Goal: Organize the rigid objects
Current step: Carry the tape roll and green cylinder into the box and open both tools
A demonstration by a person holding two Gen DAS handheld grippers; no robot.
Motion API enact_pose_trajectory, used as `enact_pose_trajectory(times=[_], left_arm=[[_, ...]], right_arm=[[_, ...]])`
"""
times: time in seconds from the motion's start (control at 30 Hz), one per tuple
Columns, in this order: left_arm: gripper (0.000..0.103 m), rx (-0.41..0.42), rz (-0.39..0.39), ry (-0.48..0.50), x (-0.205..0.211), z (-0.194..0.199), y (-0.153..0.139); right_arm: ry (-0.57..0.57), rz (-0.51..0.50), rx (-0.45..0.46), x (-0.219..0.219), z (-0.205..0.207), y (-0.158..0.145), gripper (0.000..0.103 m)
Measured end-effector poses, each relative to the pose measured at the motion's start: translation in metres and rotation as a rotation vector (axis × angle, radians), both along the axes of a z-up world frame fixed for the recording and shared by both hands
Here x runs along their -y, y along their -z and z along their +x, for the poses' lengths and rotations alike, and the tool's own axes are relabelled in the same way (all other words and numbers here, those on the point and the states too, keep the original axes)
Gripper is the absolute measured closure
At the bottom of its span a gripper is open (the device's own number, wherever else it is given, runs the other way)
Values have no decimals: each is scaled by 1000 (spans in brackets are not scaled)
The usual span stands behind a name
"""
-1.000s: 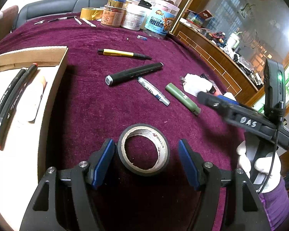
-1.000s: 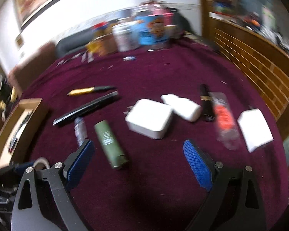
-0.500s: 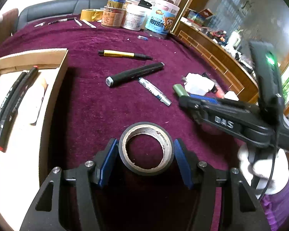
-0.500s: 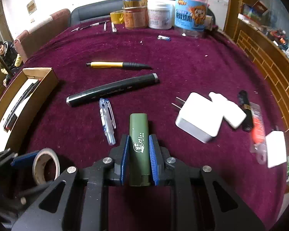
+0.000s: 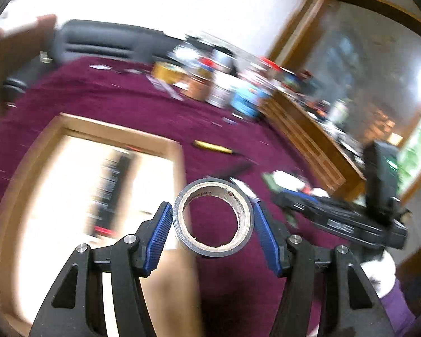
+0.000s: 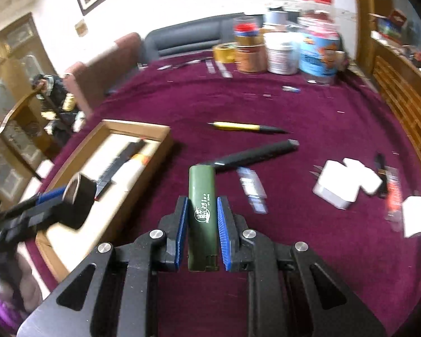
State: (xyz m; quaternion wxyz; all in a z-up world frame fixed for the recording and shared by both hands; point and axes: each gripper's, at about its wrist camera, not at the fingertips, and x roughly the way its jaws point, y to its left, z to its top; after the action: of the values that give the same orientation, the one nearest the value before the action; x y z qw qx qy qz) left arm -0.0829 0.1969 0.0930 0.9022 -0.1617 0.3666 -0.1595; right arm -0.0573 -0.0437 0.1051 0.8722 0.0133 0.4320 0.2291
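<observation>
My left gripper [image 5: 212, 219] is shut on a black tape roll [image 5: 214, 250] and holds it in the air over the near right edge of the cardboard box [image 5: 120, 136]. It also shows in the right wrist view [image 6: 80, 196] over the box [image 6: 154, 151]. My right gripper [image 6: 201, 210] is shut on a green lighter [image 6: 202, 205] and holds it above the purple cloth. The box holds black markers [image 6: 118, 163] and a white object.
On the purple tablecloth [image 6: 308, 112] lie a yellow pen [image 6: 238, 125], a black marker [image 6: 255, 153], a clear clip [image 6: 251, 189], a white charger [image 6: 336, 188], and small items at right. Jars and a yellow tape roll [image 6: 224, 52] stand at the far edge.
Both grippers have lifted their objects off the cloth. The left gripper swung left with the tape roll over the box. The right gripper raised the lighter and turned left.
</observation>
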Motion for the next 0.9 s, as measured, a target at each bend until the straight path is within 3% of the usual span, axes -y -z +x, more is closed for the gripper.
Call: enact_pose_trajectory(times=[0.17,0.3,0.6,0.9], left_arm=[[49,-97,95,-147,-71,34,17],[49,-165,131,-200,-99,58,39],[49,-244,106,-202,-111,98,66],[47,-250,14,-214,-123,112,67]], right_arm=[[-71,90,-52,-42,9,3,85],[-118,120,-97,-83,21,10,85],[-110,175,-258,-155,59,44,85],[-61,220,-318,-181,87,53,85]])
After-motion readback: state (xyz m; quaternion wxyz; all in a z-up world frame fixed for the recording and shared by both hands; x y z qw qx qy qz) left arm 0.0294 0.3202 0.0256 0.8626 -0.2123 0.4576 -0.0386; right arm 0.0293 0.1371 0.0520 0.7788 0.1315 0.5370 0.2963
